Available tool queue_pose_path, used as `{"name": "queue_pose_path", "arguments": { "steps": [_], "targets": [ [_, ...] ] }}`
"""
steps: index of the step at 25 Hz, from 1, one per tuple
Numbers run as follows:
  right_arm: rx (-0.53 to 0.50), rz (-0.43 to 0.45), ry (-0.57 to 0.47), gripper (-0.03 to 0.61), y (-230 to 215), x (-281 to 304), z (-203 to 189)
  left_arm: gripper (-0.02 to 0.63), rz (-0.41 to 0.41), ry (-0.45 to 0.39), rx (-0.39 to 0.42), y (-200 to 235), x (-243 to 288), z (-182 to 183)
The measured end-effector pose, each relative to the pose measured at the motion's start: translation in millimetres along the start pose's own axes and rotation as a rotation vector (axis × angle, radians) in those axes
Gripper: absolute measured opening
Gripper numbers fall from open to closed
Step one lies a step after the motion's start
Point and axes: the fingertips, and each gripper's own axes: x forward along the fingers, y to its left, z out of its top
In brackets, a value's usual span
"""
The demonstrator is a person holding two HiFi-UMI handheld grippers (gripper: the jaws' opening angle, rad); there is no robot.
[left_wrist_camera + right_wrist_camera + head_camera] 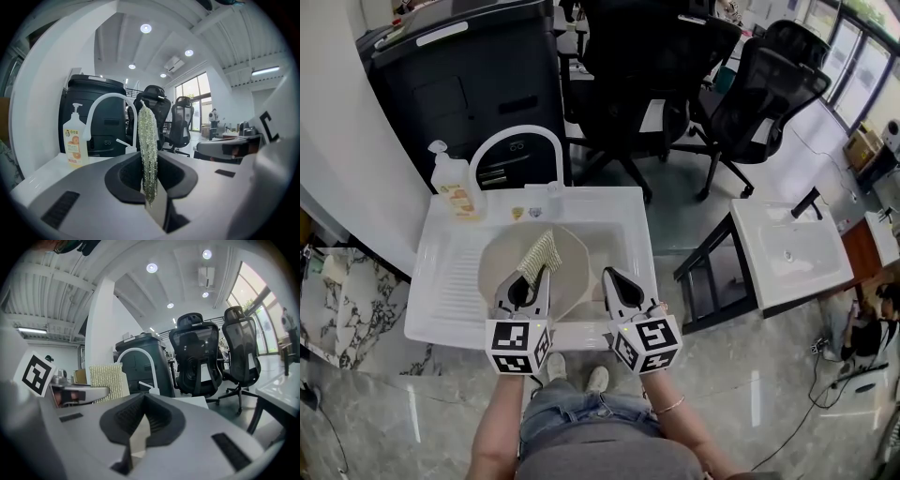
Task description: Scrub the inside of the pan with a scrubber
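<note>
**Scrubber (541, 251) clamped over pan (502, 258) in sink (431, 305)**

Jaws of the left gripper (532, 275) are closed on the near end of the flat, glittery silver-green mesh scrubber (148, 150). Its long axis runs from the jaws away from the person, slanting slightly right toward the arched white tap (516, 141). In the left gripper view it shows edge-on and upright, and in the right gripper view it shows its broad face (108, 379). It lies over the round beige pan, which sits in the white plastic sink. Whether scrubber and pan touch cannot be told.

The right gripper (614, 277) hangs just beside the pan's right edge, its jaws pressed together with nothing between them.

A clear soap bottle with an orange label (455, 186) stands at the sink's far left corner. Behind the sink are a dark cabinet (459, 80) and black mesh office chairs (769, 84). A second white basin (787, 248) stands well apart to the right.
</note>
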Motion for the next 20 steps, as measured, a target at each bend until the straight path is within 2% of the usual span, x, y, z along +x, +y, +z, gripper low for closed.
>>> {"name": "queue_pose_path", "arguments": {
  "steps": [20],
  "targets": [
    [-0.008,0.021,-0.033,0.009,-4.9,-5.3,9.4,0.066,0.004,-0.033,-0.01,-16.2,-7.3,5.1]
  ]
}}
